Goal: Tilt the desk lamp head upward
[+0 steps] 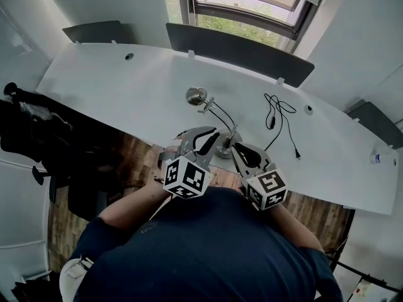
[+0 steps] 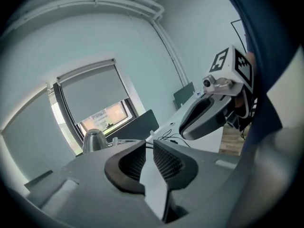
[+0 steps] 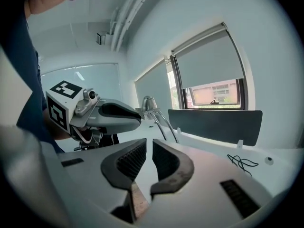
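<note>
The chrome desk lamp head (image 1: 196, 95) sits on two thin curved arms (image 1: 220, 115) that rise from a round base (image 1: 225, 146) at the desk's near edge. My left gripper (image 1: 200, 134) is just left of the base, and my right gripper (image 1: 239, 150) is just right of it, both held side by side above the edge. In the left gripper view the jaws (image 2: 149, 144) stand a narrow gap apart with nothing between them, the lamp head (image 2: 94, 140) beyond. The right gripper (image 3: 149, 148) also shows a narrow empty gap, with the lamp head (image 3: 148, 102) ahead to the left.
The long white desk (image 1: 126, 87) carries a loose black cable (image 1: 280, 115) right of the lamp. Dark chair backs (image 1: 236, 49) stand behind the desk under a window (image 1: 252, 5). A black office chair (image 1: 31, 128) is at the left.
</note>
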`<action>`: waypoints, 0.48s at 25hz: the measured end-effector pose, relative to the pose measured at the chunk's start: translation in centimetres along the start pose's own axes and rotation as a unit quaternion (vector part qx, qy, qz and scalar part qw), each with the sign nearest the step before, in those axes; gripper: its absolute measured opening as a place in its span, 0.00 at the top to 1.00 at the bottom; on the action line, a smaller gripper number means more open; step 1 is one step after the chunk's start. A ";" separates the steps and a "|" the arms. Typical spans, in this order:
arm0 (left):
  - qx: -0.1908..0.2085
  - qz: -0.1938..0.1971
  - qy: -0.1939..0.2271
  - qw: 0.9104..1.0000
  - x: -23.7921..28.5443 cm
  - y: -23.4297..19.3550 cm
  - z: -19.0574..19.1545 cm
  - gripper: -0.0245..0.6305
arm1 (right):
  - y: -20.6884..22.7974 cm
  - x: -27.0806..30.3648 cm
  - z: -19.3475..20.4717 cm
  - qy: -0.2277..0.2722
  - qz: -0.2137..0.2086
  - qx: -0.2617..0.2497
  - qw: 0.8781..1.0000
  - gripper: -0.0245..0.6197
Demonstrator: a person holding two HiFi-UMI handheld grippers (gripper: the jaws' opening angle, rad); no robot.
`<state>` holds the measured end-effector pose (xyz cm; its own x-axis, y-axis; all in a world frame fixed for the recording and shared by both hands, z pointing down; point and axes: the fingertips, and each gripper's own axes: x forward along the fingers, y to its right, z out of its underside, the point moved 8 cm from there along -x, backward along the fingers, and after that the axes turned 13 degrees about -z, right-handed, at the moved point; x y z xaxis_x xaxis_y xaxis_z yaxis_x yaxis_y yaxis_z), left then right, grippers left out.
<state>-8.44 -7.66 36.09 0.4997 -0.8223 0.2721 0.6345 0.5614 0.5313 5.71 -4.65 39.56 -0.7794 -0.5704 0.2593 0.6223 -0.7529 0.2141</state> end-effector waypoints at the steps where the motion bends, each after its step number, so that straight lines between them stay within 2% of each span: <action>1: -0.015 0.004 0.003 1.000 -0.2 0.0 0.0 0.89 | -0.2 0.0 -0.3 0.005 -0.003 0.000 1.000 0.89; 5: -0.095 0.019 0.015 0.995 -0.7 0.5 0.7 0.94 | -0.8 0.1 -0.7 0.024 -0.004 -0.010 1.000 0.92; 12: -0.157 0.056 0.049 0.985 -1.8 1.9 2.0 0.95 | -0.8 0.2 -0.2 0.049 0.000 -0.013 0.999 0.94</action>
<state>-9.26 -5.30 38.23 0.6218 -0.7492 0.2284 0.7154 0.6619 0.2236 5.09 -4.22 39.24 -0.7833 -0.5991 0.1660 0.6215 -0.7601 0.1894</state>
